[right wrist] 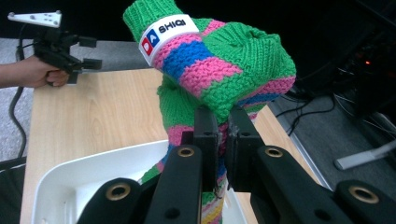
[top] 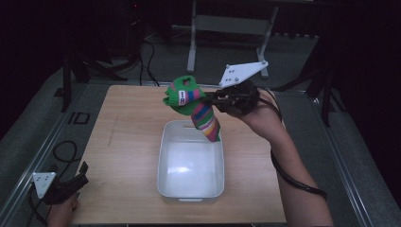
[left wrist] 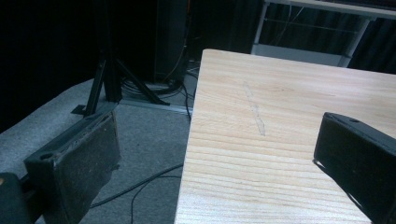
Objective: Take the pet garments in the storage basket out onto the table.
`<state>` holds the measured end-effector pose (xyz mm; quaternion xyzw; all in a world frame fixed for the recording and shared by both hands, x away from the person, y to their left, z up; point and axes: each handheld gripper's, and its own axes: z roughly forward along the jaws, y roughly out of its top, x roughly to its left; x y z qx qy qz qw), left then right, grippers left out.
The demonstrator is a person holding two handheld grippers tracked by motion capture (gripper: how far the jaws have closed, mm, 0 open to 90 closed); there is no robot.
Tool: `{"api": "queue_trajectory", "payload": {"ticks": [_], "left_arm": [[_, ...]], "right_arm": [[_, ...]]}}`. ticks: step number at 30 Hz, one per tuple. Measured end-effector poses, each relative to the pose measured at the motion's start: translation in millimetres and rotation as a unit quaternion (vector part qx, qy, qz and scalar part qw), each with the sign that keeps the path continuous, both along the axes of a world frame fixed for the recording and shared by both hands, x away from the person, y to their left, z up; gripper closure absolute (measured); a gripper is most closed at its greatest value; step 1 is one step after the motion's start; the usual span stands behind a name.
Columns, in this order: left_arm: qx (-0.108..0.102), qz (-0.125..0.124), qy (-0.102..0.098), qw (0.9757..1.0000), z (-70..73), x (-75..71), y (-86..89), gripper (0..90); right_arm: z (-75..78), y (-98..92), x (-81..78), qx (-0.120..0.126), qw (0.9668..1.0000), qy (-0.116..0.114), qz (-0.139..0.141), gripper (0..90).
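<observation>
One knitted sock [top: 196, 105] — striped green, pink and blue, with one white label [right wrist: 168, 31] — sits pinched between the two closed jaws of the right gripper [right wrist: 223, 140], and one white tub [top: 190, 163] lies just below those jaws on the one wooden desk [top: 127, 142]. There are two grippers in all, each with two black jaws and one grey three-cornered plate; the left gripper [top: 71, 183] has its jaws spread apart with nothing between them. Two hands show — one on each gripper — and past the desk stands one pale metal frame [top: 227, 28].
</observation>
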<state>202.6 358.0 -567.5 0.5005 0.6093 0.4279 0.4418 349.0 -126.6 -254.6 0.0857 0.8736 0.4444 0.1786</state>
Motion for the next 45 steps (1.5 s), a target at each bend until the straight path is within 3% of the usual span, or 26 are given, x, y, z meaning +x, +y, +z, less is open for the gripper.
{"api": "queue_trajectory", "payload": {"ticks": [8,15,25,29,35,36,38,39,40,41,42,44,45], "left_arm": [[0.001,0.001,0.000,1.0000,0.0,0.0,-0.2,0.9],[0.001,0.001,0.000,1.0000,0.1,0.0,-0.5,0.9],[0.003,0.003,0.000,1.0000,0.0,0.1,-0.9,0.9],[0.004,0.003,0.000,1.0000,0.0,0.2,-1.1,0.9],[0.004,0.003,0.000,1.0000,0.0,0.2,-1.1,0.9],[0.002,0.004,0.000,1.0000,0.0,0.4,-1.0,0.9],[0.001,0.004,0.000,1.0000,0.0,0.4,-1.0,0.9],[0.002,0.004,0.000,1.0000,0.0,0.4,-1.0,0.9],[0.002,0.004,0.000,1.0000,0.0,0.4,-1.0,0.9],[0.002,0.004,-0.001,1.0000,0.0,0.3,-1.0,0.9],[0.002,0.004,-0.001,1.0000,0.0,0.3,-1.0,0.9],[0.001,0.004,0.000,1.0000,0.0,0.3,-1.0,0.9],[0.001,0.004,0.000,1.0000,0.0,0.3,-1.0,1.0]], "right_arm": [[1.3,-30.6,3.7,-0.001,0.9994,-0.004,-0.033,84.5],[-5.1,-68.8,9.2,0.002,0.9974,0.000,-0.072,84.5],[-13.7,-128.1,13.9,0.014,0.9909,0.010,-0.134,84.5],[-18.2,-140.5,15.0,0.015,0.9883,0.013,-0.151,84.5],[-41.9,-154.3,21.3,0.024,0.9852,0.034,-0.166,84.5],[-62.9,-159.3,27.5,0.028,0.9832,0.051,-0.173,84.4],[-70.5,-160.5,29.8,0.030,0.9828,0.057,-0.173,84.4],[-84.2,-162.4,33.7,0.034,0.9814,0.068,-0.176,84.4],[-84.2,-162.4,33.7,0.034,0.9814,0.068,-0.176,84.4],[-102.6,-165.3,38.7,0.034,0.9788,0.084,-0.184,84.4],[-102.6,-165.3,38.7,0.034,0.9788,0.084,-0.184,84.4],[-128.4,-170.1,45.0,0.029,0.9749,0.110,-0.191,84.4],[-128.4,-170.1,45.0,0.029,0.9749,0.110,-0.191,84.4]]}}
